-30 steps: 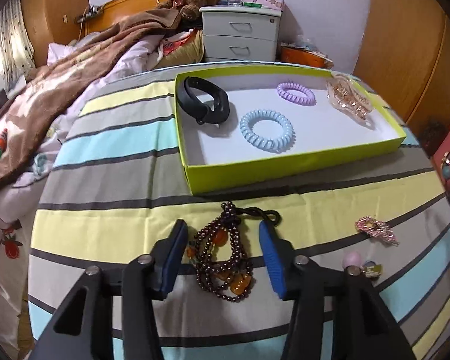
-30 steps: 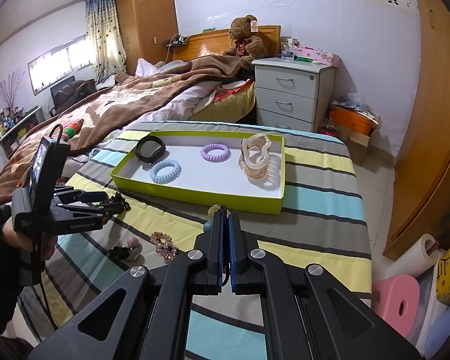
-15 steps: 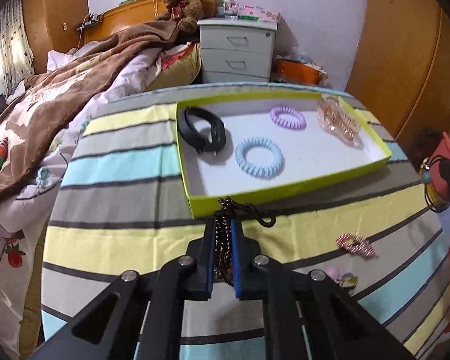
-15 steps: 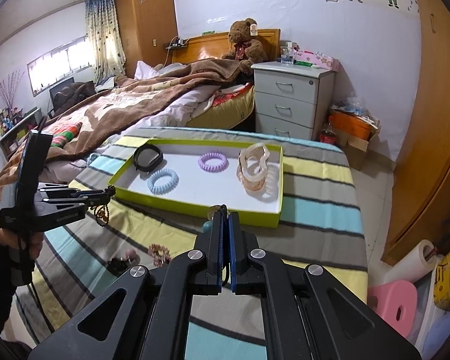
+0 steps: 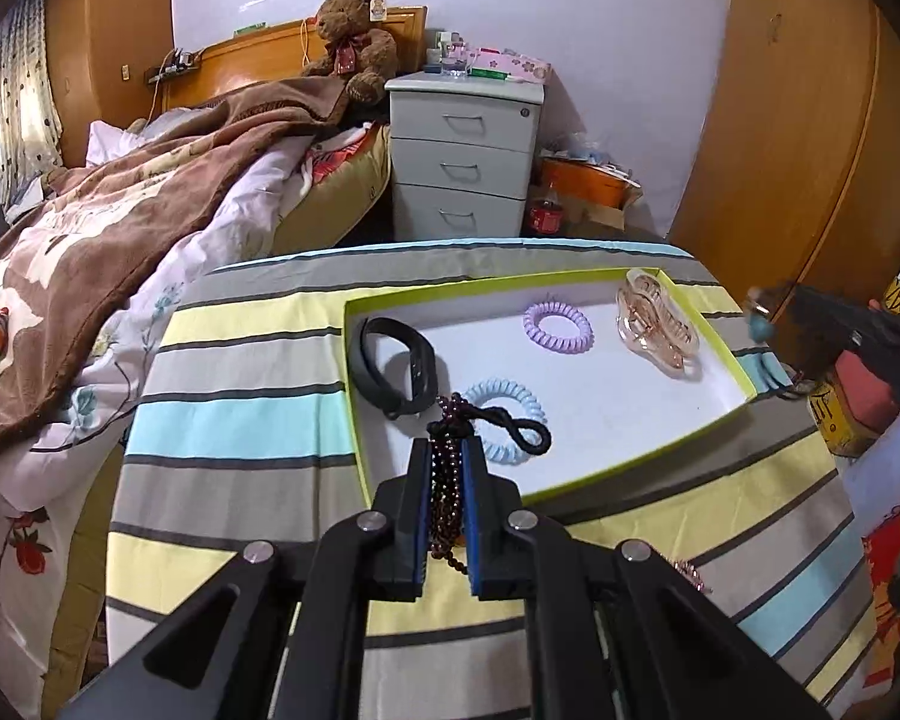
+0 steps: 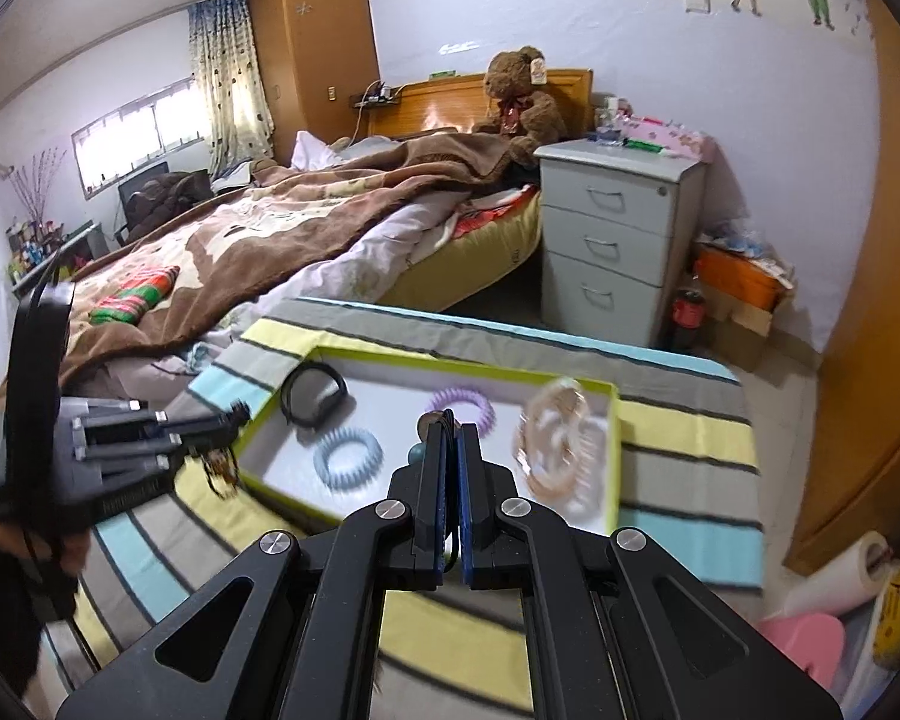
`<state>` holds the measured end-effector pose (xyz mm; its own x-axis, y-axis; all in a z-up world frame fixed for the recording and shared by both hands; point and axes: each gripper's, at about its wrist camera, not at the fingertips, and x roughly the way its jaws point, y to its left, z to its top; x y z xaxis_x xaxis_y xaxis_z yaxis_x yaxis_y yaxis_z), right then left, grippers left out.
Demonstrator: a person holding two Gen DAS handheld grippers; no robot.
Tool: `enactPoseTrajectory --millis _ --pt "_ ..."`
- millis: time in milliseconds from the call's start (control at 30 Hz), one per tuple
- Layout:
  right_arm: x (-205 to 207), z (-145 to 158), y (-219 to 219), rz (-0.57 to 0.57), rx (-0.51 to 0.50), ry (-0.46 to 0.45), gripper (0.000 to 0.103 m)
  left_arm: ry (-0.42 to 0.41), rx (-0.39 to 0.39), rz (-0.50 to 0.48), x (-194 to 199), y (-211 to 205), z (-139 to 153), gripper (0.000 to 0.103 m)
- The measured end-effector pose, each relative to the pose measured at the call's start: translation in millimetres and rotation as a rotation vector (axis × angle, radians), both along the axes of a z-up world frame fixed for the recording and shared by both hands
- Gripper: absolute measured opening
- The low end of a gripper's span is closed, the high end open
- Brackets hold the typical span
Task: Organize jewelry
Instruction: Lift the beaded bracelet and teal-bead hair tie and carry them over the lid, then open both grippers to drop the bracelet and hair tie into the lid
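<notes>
Bed: lay at far left under a brown blanket, with a teddy bear against the headboard.
Striped cloth: covered the table in grey, yellow and blue bands.
Left gripper: its fingers were clamped on a dark beaded bracelet — the strands hung between the blue pads, and a black cord loop stuck out past the tips, over the tray's near left part.
Green tray: a shallow box with a white floor, set on the cloth beyond the left gripper.
Black band: sat in the tray's left end, standing on edge.
Light blue coil tie: lay flat near the tray's front wall, just right of the black band.
Purple coil tie: lay flat toward the tray's far side, well apart from the blue one.
Clear hair claw: rested in the tray's right end.
Pink clip: lay on the cloth near the front edge, outside the tray, mostly hidden behind the left gripper.
Right gripper: fingers pressed together on a thin dark cord — a bluish bead and a brownish one showed at the tips; what the whole piece was could not be told.
Drawer unit: grey, three drawers, stood at far right beside the bed.
</notes>
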<state>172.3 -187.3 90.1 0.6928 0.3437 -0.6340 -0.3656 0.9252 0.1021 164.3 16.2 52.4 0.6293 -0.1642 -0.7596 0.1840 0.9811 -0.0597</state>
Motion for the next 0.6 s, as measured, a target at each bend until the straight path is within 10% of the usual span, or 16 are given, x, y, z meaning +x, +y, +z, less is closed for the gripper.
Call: enactPoseTrajectory --millis 600 --pt "110 -61 66 0.106 -0.024 0.196 0.003 0.062 -0.032 0.040 34 1 -35 0.010"
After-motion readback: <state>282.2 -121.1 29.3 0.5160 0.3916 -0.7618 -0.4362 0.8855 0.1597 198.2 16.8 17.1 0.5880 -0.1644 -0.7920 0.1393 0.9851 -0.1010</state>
